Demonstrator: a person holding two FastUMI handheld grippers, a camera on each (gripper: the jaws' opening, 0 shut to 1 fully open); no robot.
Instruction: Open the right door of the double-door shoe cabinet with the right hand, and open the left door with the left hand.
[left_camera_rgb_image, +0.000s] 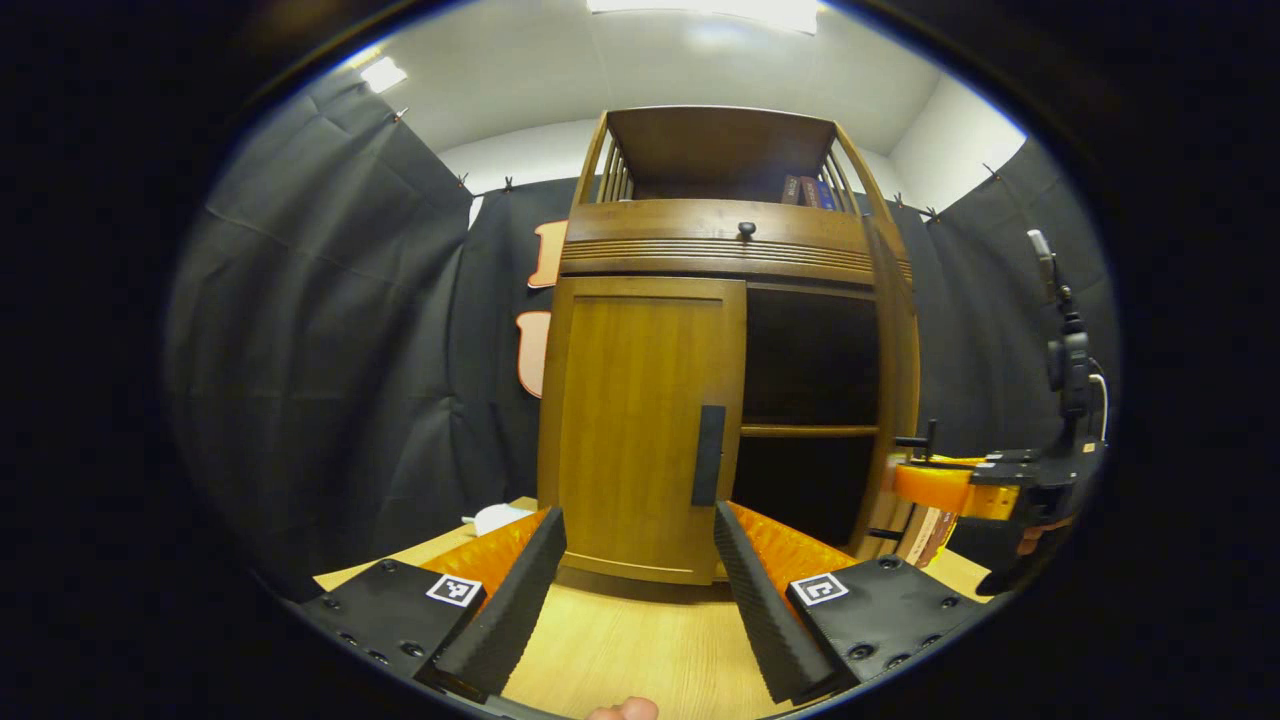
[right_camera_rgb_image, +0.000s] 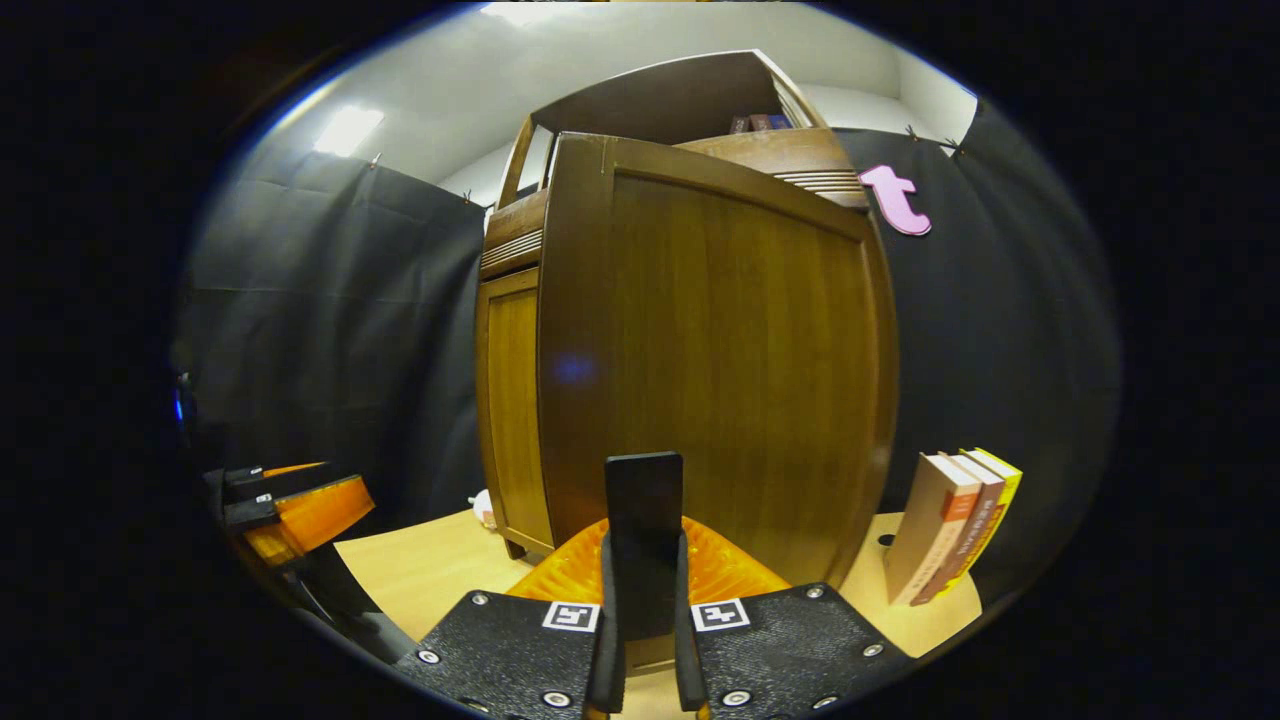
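Right gripper view: right tool (right_camera_rgb_image: 645, 600) clenches the door handle (right_camera_rgb_image: 644, 520), books (right_camera_rgb_image: 955, 525) beside; left tool (left_camera_rgb_image: 640, 590) released.

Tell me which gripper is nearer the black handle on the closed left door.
Left. The left gripper sits open just in front of the black handle on the closed brown wooden left door; the right gripper is off at the swung-open right door, clamping its handle.

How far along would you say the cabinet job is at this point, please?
Done: the right door is swung open, exposing dark shelves. In hand: the right hand-held gripper is clamped on that door's black handle. Left: the left door is shut; the left hand-held gripper is open, facing its handle without touching.
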